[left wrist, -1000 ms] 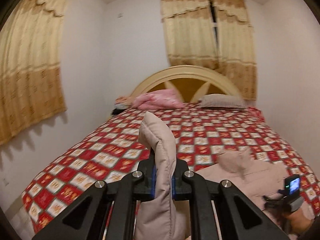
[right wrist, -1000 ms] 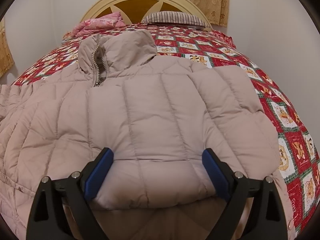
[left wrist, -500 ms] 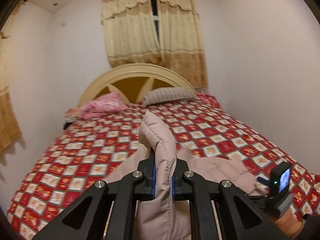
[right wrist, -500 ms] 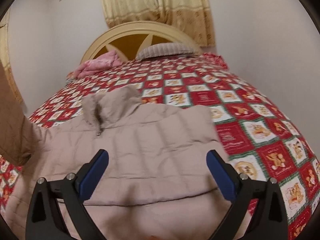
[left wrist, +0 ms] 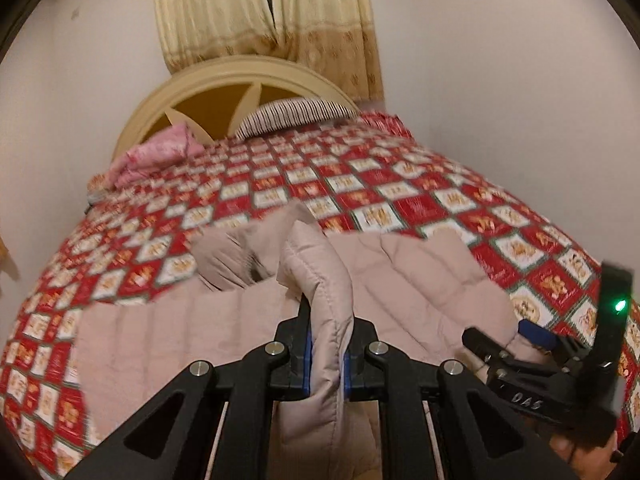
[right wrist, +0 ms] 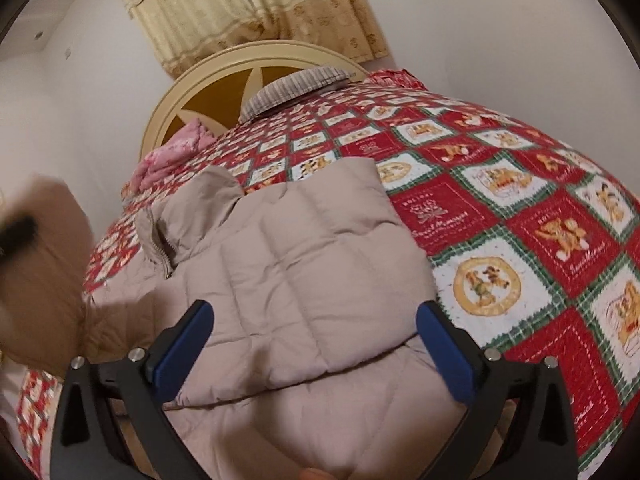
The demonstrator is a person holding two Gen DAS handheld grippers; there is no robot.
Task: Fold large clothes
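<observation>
The bed took up pretty much the whole room, covered in a red and white checkered quilt with little bear prints. Behind it was a rounded cream headboard and yellowish curtains on the far wall.

The big beige puffer jacket lay spread across the near end of the bed, collar and zipper pointing toward the far left, with one panel already folded over the body.

At the far end of the bed sat a striped pillow, and left of it a pink bundle of bedding.

The left tongs were clamped tight on a thick fold of the jacket, which stuck up between the blue pads and flopped over. The right tongs were spread wide apart, having just been opening, hovering over the folded jacket panel with nothing gripped between them. From the left camera you could see the right tongs near the right edge of the jacket, with a green light glowing on the unit.
</observation>
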